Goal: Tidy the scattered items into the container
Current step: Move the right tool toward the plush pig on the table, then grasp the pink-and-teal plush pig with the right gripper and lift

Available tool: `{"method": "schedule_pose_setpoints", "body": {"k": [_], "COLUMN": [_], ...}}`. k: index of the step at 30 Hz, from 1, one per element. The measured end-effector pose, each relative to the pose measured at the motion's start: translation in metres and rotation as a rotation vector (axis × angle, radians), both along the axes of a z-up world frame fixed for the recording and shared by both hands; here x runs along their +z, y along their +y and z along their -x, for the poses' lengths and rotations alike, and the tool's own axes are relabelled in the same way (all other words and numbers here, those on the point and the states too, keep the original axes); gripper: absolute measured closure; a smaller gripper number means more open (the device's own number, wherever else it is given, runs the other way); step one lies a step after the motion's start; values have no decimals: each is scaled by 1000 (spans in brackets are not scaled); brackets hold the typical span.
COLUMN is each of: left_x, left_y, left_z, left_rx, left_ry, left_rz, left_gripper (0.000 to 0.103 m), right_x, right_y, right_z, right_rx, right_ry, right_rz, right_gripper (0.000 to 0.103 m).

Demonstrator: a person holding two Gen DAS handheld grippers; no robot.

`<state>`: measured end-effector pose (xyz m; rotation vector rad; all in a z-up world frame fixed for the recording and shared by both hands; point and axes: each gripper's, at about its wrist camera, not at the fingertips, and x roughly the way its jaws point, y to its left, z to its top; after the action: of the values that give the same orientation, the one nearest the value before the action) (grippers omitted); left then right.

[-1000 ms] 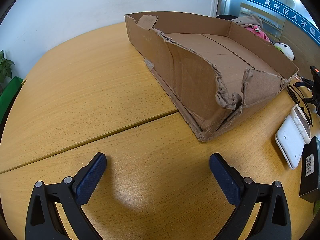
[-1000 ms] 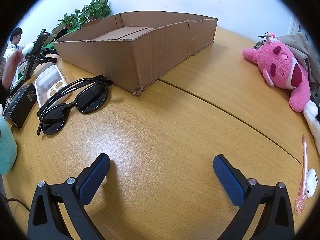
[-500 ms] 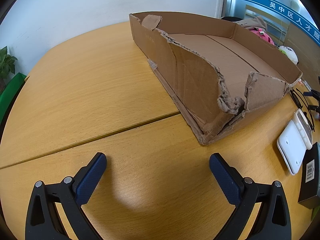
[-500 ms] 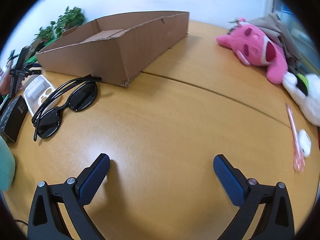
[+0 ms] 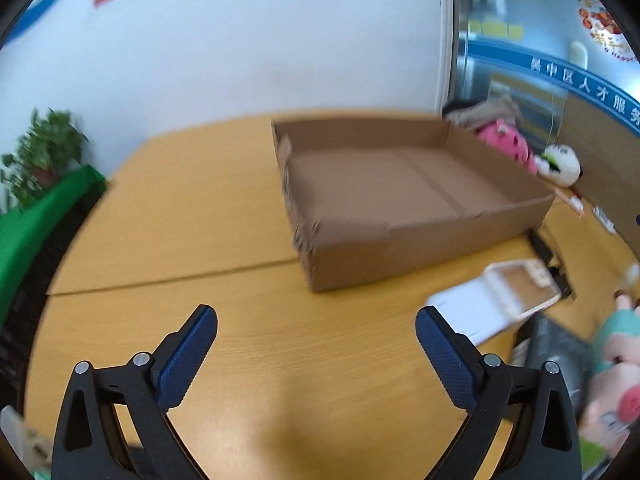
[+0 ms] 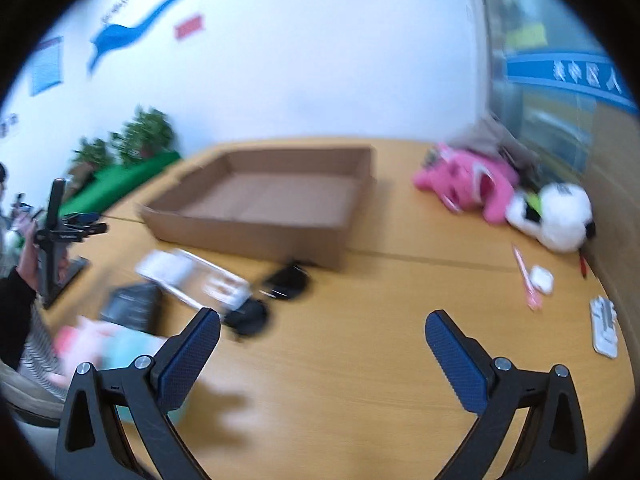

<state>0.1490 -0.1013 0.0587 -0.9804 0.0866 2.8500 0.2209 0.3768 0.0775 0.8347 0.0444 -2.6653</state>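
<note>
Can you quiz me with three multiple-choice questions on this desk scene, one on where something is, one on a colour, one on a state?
1. Where do the sunglasses lie?
A. inside the cardboard box
B. on the table in front of the box
C. on top of the pink plush

2. What colour are the pads of the right claw?
A. dark blue
B. red
C. white

3. What state is the cardboard box in?
A. packed full
B. closed with a lid
C. open and holding nothing

Answers:
1 B, the dark glasses lie on the wood just off the box's near wall in the right wrist view.
2 A, both textured pads show dark blue on black arms.
3 C, only its bare brown floor shows in both views; the left claw and the right one both hang open with nothing between their pads.
</note>
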Motion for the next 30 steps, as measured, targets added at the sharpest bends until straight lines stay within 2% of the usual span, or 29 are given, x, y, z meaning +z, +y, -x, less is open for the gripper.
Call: {"method": "schedule_pose_setpoints", "body": {"k": [2,5,9,11,14,21,30], "left_x": [24,48,56,49,37,21,-14], "left_y": [22,59,95,108,124,157,176], "left_z": [-31,-64,-95,-105,-124,-154,-157], "left_rx": [-19,-116,-189,-221,-253,-330,-401], "left_ry": [36,77,74,32,-2,-44,-152], "left_rz": [-5,-35,-102,-146,-185,-184,-241], "left_gripper": [0,0,0,0,0,0,0], "right_x": [8,7,-6,-15,-22,-40,-61], "right_y": [-28,-68,-105,-113,-124,-123,-118], "right_z": [-9,-23,-43,-51,-69,-83,-82], "right_rx": [51,134,171,169,134,68,28], "right_ry": [11,-11,-59,-107,-120,-173,-224], "right_rz": [7,27,48,109,104,143,188], "right_gripper": [1,1,1,1,1,1,1]}}
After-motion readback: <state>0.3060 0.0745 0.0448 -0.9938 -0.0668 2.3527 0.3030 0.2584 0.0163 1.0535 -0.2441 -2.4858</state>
